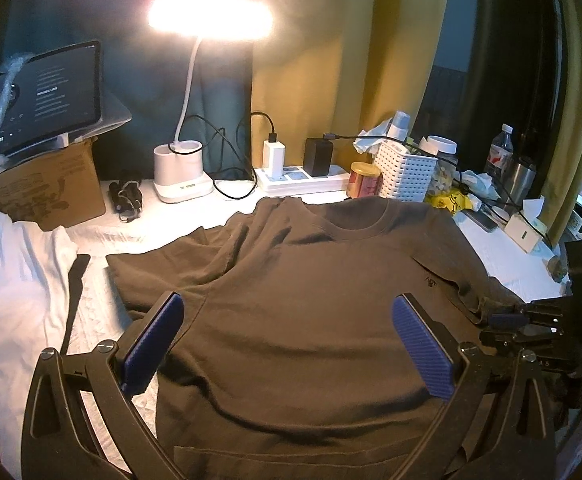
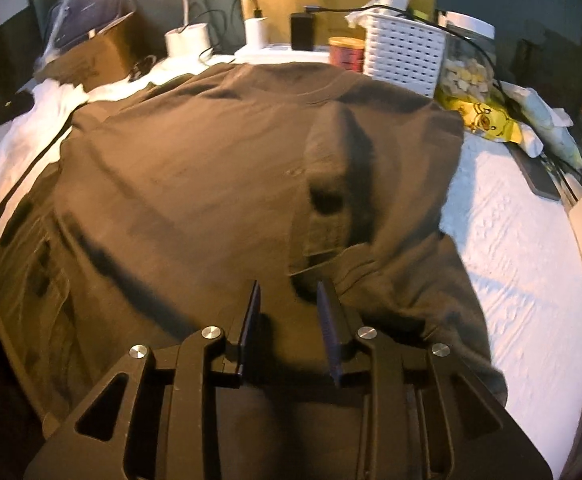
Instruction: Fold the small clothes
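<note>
Left claw (image 1: 287, 316) spread wide above brown shirt (image 1: 311, 320), right claw (image 2: 289, 300) narrowly apart, low over folded sleeve (image 2: 331, 200)

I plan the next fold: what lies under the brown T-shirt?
The brown T-shirt lies on a white textured cloth, visible around it. Anything else beneath is covered.

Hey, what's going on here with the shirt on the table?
A person holding a two-finger claw in each hand is folding a dark brown cotton T-shirt spread on the white textured tablecloth. The left claw hovers wide open over the shirt's chest. The right claw, fingers narrowly apart, sits low at the shirt's right side, where the sleeve is already turned in over the body. A crumpled white garment lies to the left.
</note>
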The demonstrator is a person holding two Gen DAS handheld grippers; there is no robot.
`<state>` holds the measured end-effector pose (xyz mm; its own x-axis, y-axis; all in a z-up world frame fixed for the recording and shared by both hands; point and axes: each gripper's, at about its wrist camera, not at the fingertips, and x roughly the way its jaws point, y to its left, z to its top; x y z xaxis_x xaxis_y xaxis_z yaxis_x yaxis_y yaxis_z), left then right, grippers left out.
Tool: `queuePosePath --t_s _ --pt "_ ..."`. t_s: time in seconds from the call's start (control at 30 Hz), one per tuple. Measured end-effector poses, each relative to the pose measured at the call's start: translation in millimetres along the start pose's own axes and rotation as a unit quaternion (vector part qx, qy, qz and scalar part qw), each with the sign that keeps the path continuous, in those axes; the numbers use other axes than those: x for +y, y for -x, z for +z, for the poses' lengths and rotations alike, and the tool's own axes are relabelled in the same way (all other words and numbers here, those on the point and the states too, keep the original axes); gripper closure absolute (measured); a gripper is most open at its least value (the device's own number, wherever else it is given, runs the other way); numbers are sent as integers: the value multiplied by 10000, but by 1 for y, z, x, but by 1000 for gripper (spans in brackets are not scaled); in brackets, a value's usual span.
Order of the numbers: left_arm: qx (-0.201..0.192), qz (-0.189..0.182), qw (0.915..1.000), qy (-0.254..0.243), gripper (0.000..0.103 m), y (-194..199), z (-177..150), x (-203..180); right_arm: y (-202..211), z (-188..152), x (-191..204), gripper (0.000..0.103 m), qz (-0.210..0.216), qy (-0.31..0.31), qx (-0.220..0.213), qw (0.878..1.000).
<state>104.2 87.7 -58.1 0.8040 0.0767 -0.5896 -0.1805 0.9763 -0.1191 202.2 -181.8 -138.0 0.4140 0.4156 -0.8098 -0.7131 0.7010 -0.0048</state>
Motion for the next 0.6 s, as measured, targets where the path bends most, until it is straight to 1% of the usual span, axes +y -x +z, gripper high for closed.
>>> queuePosePath --t_s 0.1,0.13,0.17,0.2,0.23,0.27,0.37,0.47,0.5,0.6 --pt "-14 -7 10000 -15 1 2 -1 0 10 5 -2 71 -88 -99 -252 9996" --pt "-14 -8 10000 -23 1 2 -1 0 12 7 -3 69 -129 -118 -336 9993" --pt "-8 -9 10000 -33 1 2 -1 0 13 9 -5 62 -190 -129 -401 9989" --pt "0 -9 10000 -38 1 2 -1 0 11 11 -9 58 -252 -149 -437 9986" --pt "6 -7 10000 -44 1 2 -1 1 9 13 -12 50 -269 -179 -428 9986" --pt "9 6 10000 -50 1 2 -2 2 5 15 -15 46 -276 -226 -399 9986" --pt "10 52 10000 -22 1 2 -2 4 -7 18 -24 46 -230 -386 -311 9985" --pt "32 100 9999 23 1 0 -3 8 -21 18 -31 46 -6 -573 -98 9983" --pt "39 112 9999 28 1 0 -3 9 -23 16 -29 46 163 -589 32 9981" --pt "40 111 9999 34 1 1 -4 9 -16 10 -17 46 304 -386 194 9986"
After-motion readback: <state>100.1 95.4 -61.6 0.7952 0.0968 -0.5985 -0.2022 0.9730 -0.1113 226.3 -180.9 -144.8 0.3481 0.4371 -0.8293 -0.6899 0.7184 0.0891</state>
